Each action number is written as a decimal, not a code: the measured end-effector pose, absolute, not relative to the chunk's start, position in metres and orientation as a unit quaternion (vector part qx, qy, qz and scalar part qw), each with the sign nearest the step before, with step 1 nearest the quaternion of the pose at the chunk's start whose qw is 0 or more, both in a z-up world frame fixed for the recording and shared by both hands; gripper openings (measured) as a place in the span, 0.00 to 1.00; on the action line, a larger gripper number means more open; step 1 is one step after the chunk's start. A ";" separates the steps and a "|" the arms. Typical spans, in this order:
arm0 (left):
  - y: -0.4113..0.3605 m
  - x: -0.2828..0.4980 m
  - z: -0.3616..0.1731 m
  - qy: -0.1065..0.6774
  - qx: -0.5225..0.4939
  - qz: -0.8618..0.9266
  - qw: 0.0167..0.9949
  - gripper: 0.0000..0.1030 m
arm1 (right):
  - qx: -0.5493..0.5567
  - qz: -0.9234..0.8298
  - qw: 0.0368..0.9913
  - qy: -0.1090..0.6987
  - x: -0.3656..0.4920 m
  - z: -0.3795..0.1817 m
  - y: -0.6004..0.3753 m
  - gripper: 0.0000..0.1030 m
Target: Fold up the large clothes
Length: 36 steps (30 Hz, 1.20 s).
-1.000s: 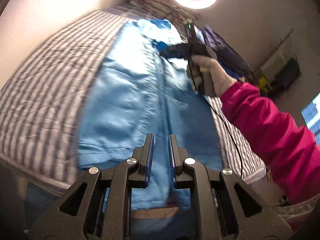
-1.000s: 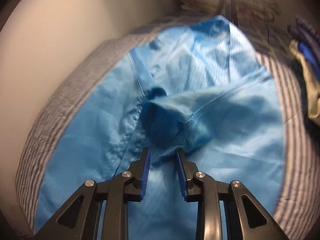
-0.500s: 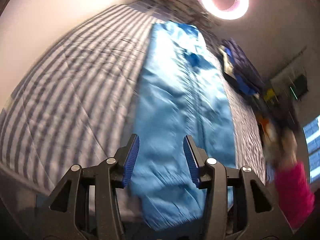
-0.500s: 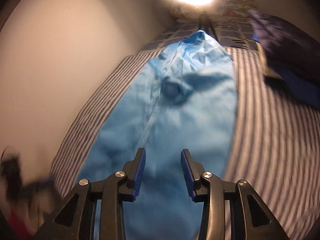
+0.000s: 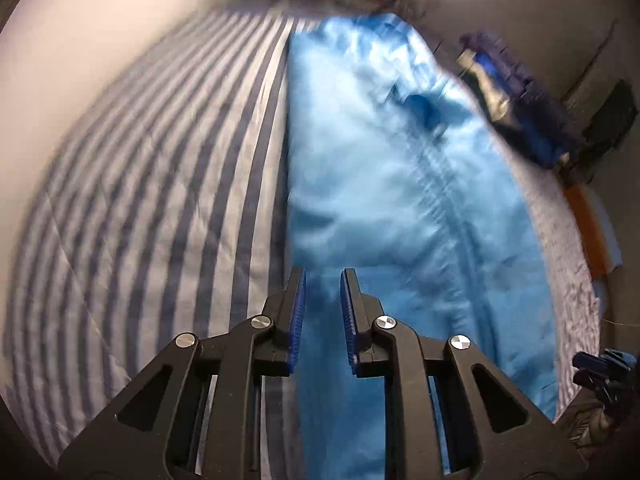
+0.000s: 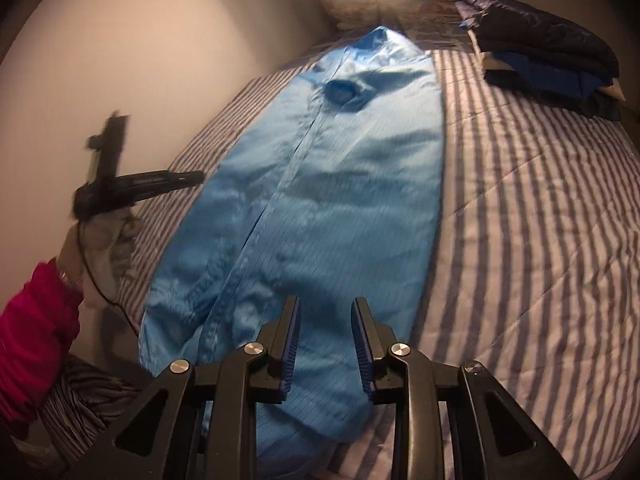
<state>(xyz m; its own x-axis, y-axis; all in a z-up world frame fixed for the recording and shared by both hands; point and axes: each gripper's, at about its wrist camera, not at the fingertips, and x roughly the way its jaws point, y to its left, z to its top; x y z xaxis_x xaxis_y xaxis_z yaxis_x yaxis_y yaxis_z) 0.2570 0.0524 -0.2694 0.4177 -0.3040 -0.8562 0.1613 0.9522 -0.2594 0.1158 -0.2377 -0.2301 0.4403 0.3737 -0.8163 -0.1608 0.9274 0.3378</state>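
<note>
**Blue garment laid long, both grippers poised at its near end**

Because the sides appear already turned in, the light blue garment (image 6: 320, 208) lies as one long narrow strip up the striped bedspread (image 6: 520, 220), its seam running from 6 toward 12 o'clock and a dark round opening (image 6: 342, 92) showing near the far end. The right gripper (image 6: 326, 344) is held over the near hem, its jaws narrowing with nothing pinched between them. The left gripper (image 5: 322, 312) is held over the strip's left edge at 6 o'clock in the left wrist view; its jaws are closing too, and no cloth is seen caught. A lengthwise fold is judged to come next. A stack of folded dark clothes (image 6: 544, 48) sits at 1 o'clock, well apart. The gloved left hand (image 6: 100, 256) is seen at 9 o'clock, clear of the garment.
</note>
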 end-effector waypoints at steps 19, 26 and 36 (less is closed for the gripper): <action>0.058 0.176 -0.245 0.523 -0.060 -0.149 0.837 0.17 | 0.103 0.130 0.828 0.535 0.100 -0.269 -0.257 0.30; 0.088 0.163 -0.256 0.545 -0.126 -0.124 0.819 0.37 | 0.130 0.087 0.829 0.537 0.095 -0.274 -0.271 0.66; 0.084 0.143 -0.283 0.574 -0.154 -0.164 0.787 0.37 | 0.116 0.146 0.805 0.564 0.110 -0.284 -0.267 0.10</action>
<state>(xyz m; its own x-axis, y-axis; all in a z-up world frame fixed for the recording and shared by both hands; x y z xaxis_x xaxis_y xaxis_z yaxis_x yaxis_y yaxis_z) 0.1428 0.0838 -0.2828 0.2865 -0.4350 -0.8537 0.0822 0.8989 -0.4304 0.1099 -0.2672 -0.2837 0.3220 0.3657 -0.8732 -0.1040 0.9304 0.3514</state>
